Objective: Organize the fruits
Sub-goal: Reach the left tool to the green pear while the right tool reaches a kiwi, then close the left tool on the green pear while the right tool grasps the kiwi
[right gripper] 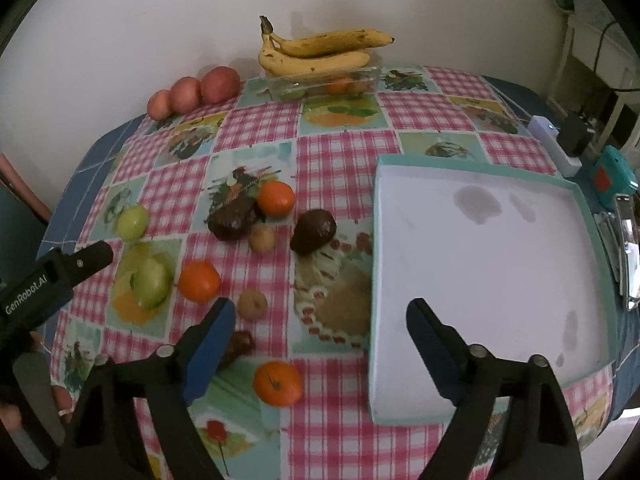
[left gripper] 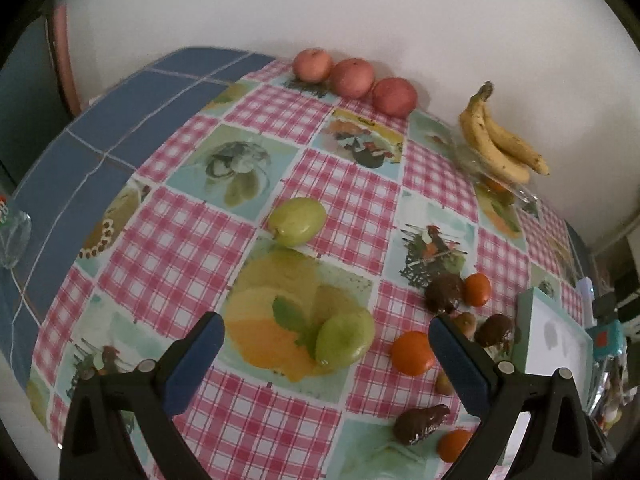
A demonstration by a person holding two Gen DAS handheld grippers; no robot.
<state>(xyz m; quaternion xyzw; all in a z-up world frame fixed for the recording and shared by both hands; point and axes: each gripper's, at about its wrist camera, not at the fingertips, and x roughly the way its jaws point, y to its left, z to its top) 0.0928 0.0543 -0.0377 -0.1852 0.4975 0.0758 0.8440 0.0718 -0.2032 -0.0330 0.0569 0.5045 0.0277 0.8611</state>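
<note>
My left gripper (left gripper: 326, 326) is open and empty, its jaws on either side of a green fruit (left gripper: 344, 338) on the checked tablecloth. A second green fruit (left gripper: 297, 221) lies farther off. Three red apples (left gripper: 354, 78) line the far edge by the wall. Bananas (left gripper: 500, 140) rest on a clear dish. Oranges (left gripper: 412, 353) and dark brown fruits (left gripper: 444, 293) lie to the right. My right gripper (right gripper: 320, 320) is open and empty above the cloth, between an orange (right gripper: 277, 383) and a white tray (right gripper: 480, 272) with a teal rim. The left gripper's body (right gripper: 52, 276) shows at the right view's left edge.
Small tan fruits (right gripper: 252, 304) and another dark fruit (right gripper: 314, 232) sit mid-table. A clear dish (right gripper: 324, 84) under the bananas holds more fruit. A white device (right gripper: 554, 140), a black box and a teal object (right gripper: 612, 180) crowd the right edge. A glass jar (left gripper: 12, 236) stands far left.
</note>
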